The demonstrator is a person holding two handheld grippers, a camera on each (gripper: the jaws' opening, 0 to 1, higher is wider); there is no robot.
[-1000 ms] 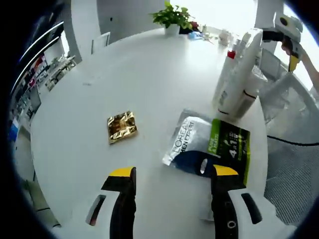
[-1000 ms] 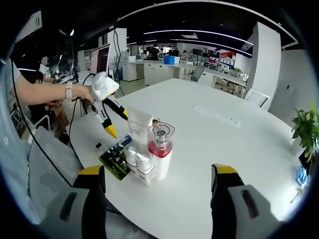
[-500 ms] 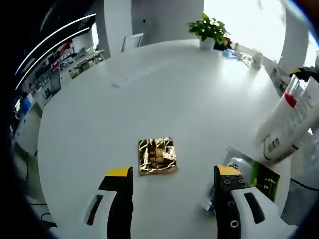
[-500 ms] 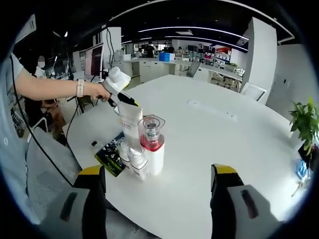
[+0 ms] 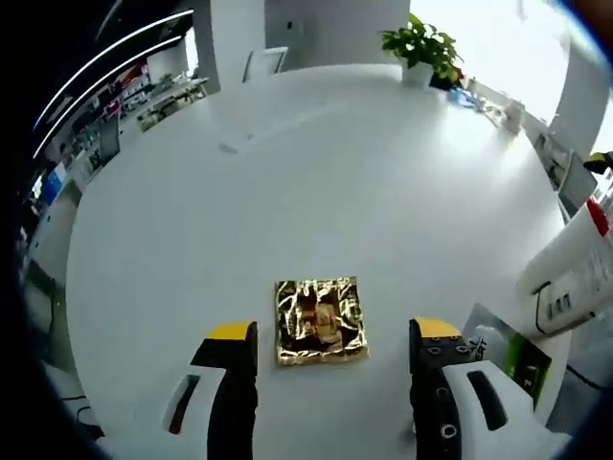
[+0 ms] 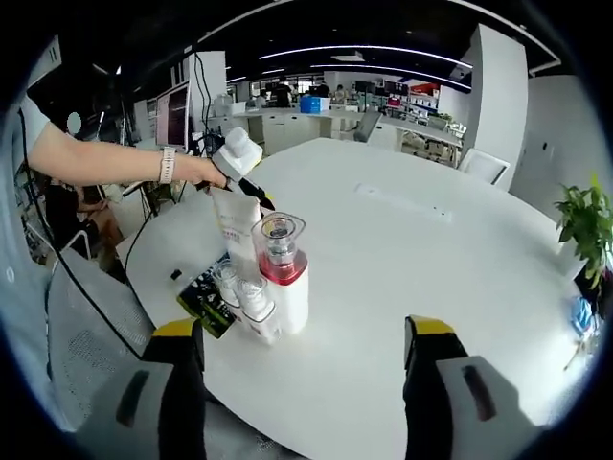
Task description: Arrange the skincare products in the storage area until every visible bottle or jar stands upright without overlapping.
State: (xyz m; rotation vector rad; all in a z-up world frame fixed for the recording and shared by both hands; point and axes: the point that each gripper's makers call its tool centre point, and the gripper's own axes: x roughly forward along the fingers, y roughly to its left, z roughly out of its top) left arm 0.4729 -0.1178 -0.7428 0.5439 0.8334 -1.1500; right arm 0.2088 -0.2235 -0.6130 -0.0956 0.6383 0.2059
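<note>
My left hand-held gripper (image 5: 329, 335) hangs released over the white tabletop (image 5: 287, 172), its jaws spread either side of a gold foil sachet (image 5: 320, 320) lying flat. My right hand-held gripper (image 6: 303, 331) is released too, facing the upright bottles (image 6: 278, 273) clustered beside a dark packet (image 6: 204, 296).

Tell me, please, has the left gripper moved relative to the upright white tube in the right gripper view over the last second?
Yes. The left gripper swung from low beside the upright white tube, near the dark flat packet, to behind the tube's top.
</note>
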